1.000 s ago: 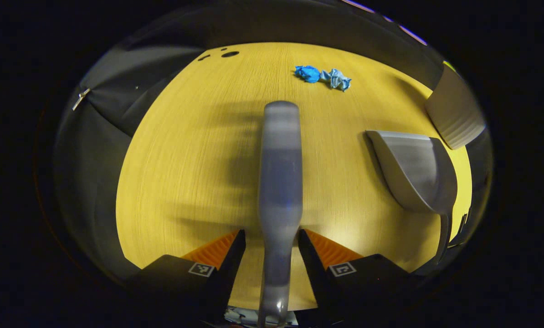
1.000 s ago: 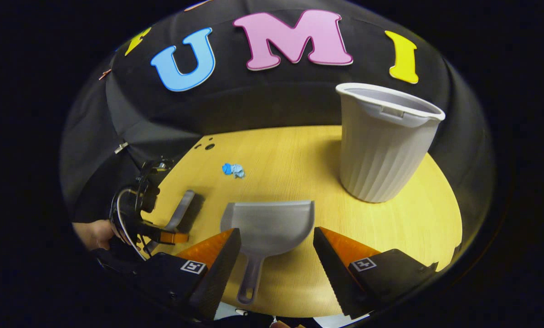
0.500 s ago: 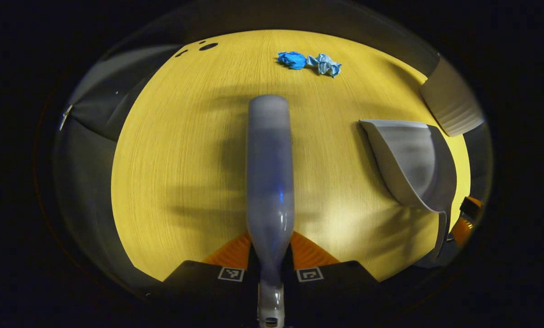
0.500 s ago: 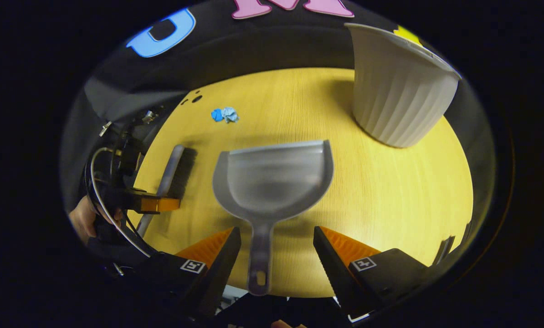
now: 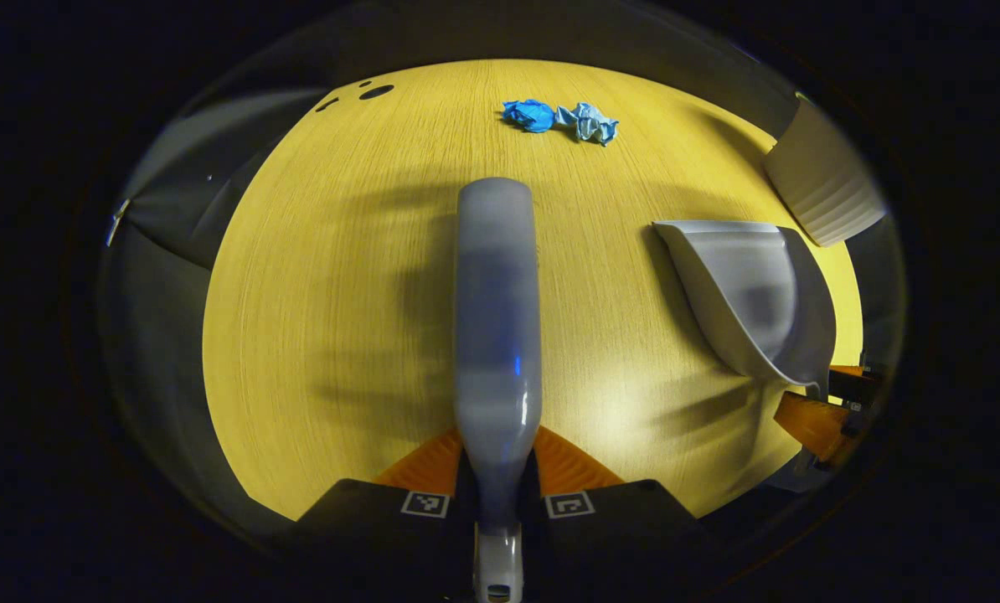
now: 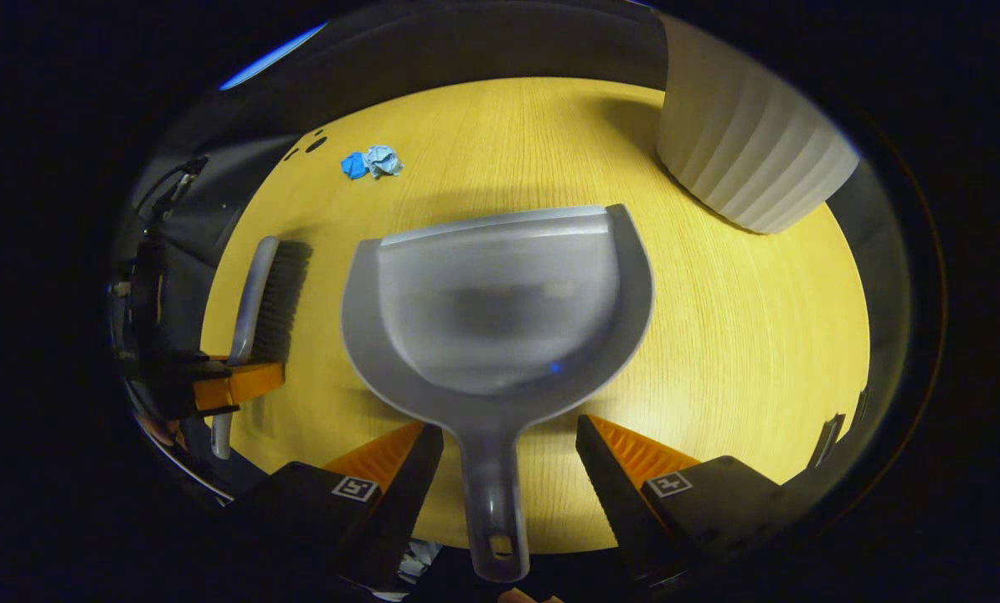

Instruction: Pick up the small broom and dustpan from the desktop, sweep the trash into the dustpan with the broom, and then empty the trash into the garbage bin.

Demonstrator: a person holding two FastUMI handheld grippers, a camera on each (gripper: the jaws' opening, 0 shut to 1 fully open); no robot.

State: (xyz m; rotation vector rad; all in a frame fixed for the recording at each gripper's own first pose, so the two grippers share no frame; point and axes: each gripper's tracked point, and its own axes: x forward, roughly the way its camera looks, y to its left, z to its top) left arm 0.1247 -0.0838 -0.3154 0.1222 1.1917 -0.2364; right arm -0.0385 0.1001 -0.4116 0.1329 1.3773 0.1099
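Observation:
My left gripper point(image 5: 497, 469) is shut on the handle of the small grey broom point(image 5: 497, 318), which points away over the yellow desktop point(image 5: 341, 276). In the right gripper view the same broom point(image 6: 257, 293) lies on its side at the left, bristles to the right, with the left gripper point(image 6: 232, 383) clamped on its handle. The grey dustpan point(image 6: 500, 310) rests flat in front of my right gripper point(image 6: 508, 469), whose fingers stand open on either side of its handle without touching it. Blue crumpled trash point(image 5: 560, 120) lies far ahead, also seen as small blue trash point(image 6: 371, 162).
A white ribbed garbage bin point(image 6: 751, 159) stands at the far right of the desktop point(image 6: 743, 335); its side also shows as a bin point(image 5: 822, 197). The dustpan point(image 5: 751, 293) sits right of the broom, with the right gripper point(image 5: 818, 419) behind it. Dark holes point(image 5: 376, 91) mark the far left corner.
My left gripper closed on the broom handle. My right gripper moved forward and down, so the dustpan handle now lies between its open fingers.

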